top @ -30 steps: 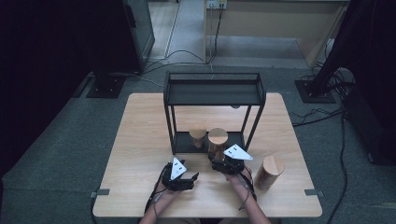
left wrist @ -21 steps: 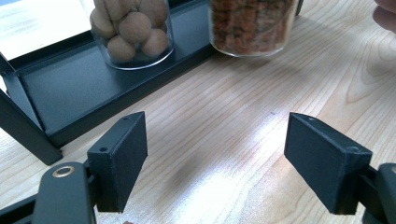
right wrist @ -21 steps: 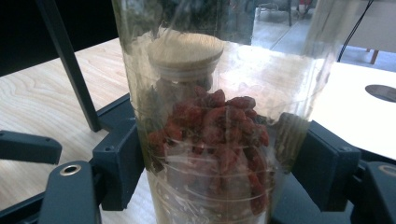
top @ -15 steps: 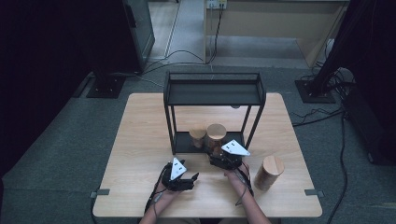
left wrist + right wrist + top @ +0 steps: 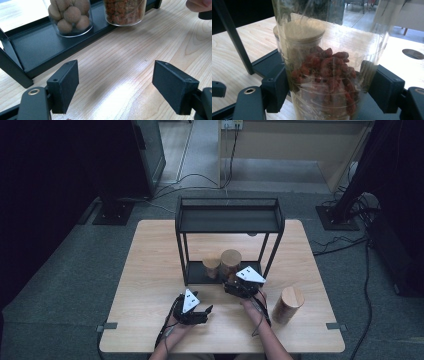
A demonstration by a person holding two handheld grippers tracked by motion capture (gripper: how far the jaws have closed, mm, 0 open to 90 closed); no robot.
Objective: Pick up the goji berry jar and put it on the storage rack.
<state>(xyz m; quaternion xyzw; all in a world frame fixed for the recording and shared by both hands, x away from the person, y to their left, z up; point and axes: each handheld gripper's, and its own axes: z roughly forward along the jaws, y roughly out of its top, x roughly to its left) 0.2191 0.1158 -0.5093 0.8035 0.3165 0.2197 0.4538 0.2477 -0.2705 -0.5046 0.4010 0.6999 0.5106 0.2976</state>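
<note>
A black two-tier shelf stands on the wooden table. On its lower tier is a small wood-lidded jar of brown balls. Beside it is a taller glass jar of red berries, right at the tier's front edge. My right gripper is shut on this jar, one jaw pressed on each side. My left gripper is open and low over bare table in front of the shelf, with nothing between its jaws.
A third wood-lidded jar stands on the table right of my right hand. The shelf's front posts frame the lower tier. A cable hole lies behind the shelf. Cables run across the floor beyond the table.
My right gripper has carried the berry jar away from the person, to the front edge of the lower tier. The left gripper has stayed in place.
</note>
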